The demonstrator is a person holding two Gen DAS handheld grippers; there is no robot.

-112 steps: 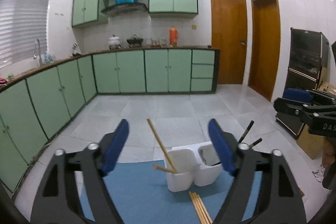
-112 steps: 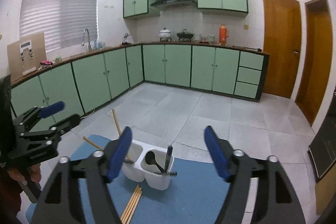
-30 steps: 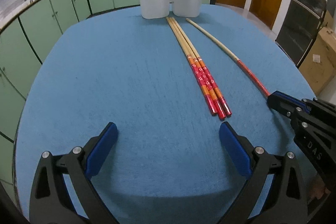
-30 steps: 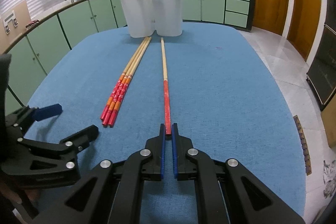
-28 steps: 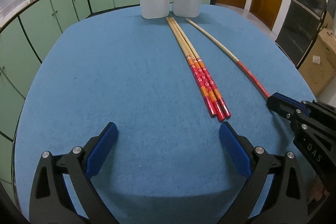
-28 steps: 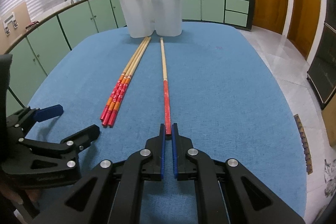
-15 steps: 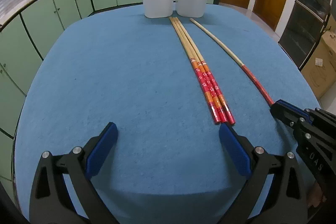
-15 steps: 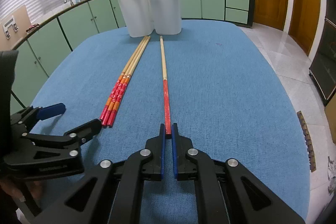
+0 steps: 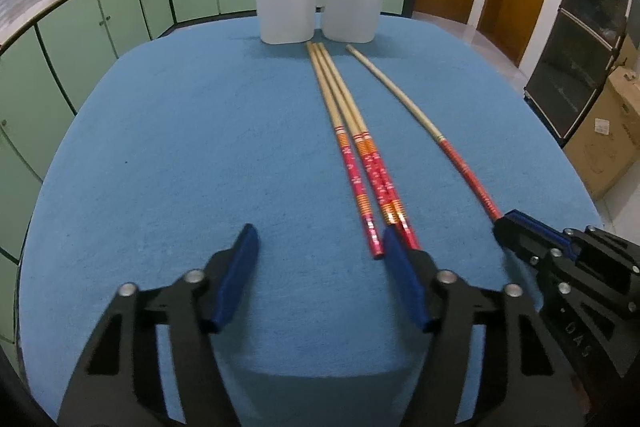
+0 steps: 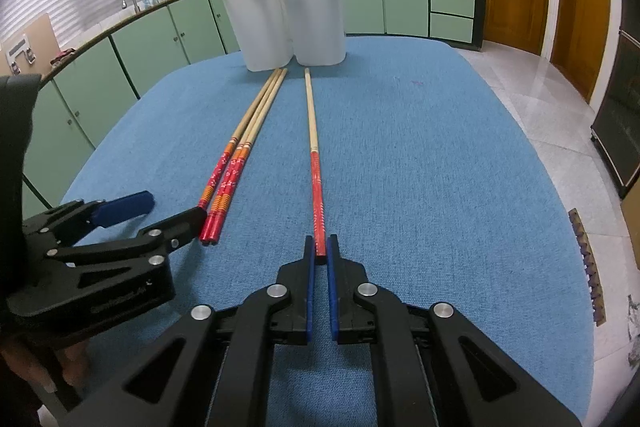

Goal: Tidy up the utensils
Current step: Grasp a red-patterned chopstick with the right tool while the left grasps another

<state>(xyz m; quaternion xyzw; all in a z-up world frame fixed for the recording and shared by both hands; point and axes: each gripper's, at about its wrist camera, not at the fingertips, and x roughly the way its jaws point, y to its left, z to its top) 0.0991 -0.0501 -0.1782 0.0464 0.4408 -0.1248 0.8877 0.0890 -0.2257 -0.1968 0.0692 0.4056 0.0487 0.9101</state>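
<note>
R gripper (image 10: 319, 254): blue-padded black jaws clenched on red end of single red-and-bamboo chopstick (image 10: 313, 155), which is laid flat on blue cloth-covered table (image 10: 420, 167), tip pointed at white plastic twin-compartment utensil holder (image 10: 288, 23).

L gripper (image 9: 318, 247): jaws part open and closing; nothing clamped. Its right finger (image 9: 400, 267) is seen at red ends of bundle of three red-and-bamboo chopsticks (image 9: 352, 147); contact w/ them can't be told. Bundle is laid flat just left of single chopstick, tips near holder base.

Vs 1 s ago: L jaws were much wider, bundle ends were ahead of them and apart; now narrowed, right finger brought up to bundle ends. R grip unchanged, chopstick not lifted.
</note>
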